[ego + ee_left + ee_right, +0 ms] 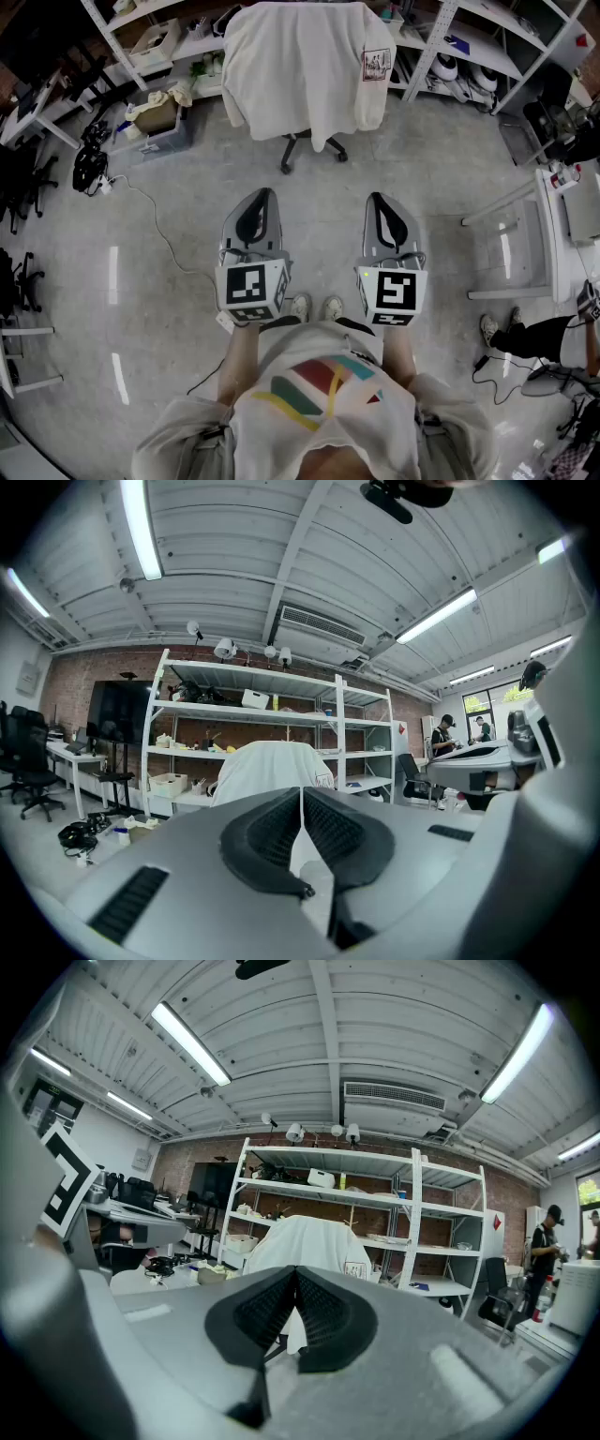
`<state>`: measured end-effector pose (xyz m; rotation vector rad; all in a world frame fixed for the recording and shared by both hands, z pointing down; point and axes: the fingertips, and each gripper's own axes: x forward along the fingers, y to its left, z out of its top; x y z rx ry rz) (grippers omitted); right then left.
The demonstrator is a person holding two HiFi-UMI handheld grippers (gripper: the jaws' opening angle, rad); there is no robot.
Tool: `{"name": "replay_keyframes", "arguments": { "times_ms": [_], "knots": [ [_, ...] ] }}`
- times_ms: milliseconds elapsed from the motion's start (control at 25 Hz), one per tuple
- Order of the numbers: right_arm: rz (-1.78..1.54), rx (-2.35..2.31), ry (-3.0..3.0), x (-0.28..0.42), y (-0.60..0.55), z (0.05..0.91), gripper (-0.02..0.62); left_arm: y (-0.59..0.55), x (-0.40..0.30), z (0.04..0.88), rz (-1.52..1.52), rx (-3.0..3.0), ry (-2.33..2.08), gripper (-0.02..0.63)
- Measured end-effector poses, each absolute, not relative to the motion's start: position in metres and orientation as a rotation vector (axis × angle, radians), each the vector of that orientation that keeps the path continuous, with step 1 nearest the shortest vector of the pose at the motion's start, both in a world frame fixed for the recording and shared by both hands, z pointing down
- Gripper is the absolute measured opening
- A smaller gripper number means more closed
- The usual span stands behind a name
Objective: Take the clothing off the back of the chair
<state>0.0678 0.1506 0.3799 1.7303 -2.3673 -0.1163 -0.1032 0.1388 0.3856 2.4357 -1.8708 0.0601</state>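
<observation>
A white T-shirt (305, 70) with a small print near its hem hangs over the back of a wheeled office chair (314, 150) at the top middle of the head view. It shows far off in the left gripper view as the T-shirt (270, 771) and in the right gripper view as the T-shirt (305, 1246). My left gripper (256, 202) and right gripper (384, 206) are held side by side well short of the chair, pointing at it. Both are shut with nothing between the jaws.
White metal shelving (187, 42) with boxes and clutter stands behind the chair. Cables and a dark bundle (91, 159) lie on the concrete floor at left. A white table frame (525, 244) stands at right, with a person's legs (525, 337) nearby.
</observation>
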Motion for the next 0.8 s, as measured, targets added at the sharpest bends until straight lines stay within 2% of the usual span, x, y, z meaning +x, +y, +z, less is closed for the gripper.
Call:
{"name": "replay_keyframes", "arguments": {
  "times_ms": [440, 800],
  "knots": [
    [-0.080, 1.697, -2.390, 0.070, 0.153, 0.391, 0.005, 0.141, -0.101, 0.383, 0.067, 2.419, -1.891, 0.021],
    [-0.071, 1.714, -2.439, 0.099, 0.157, 0.389, 0.005, 0.139, -0.071, 0.382, 0.086, 2.426, -1.895, 0.021]
  ]
}}
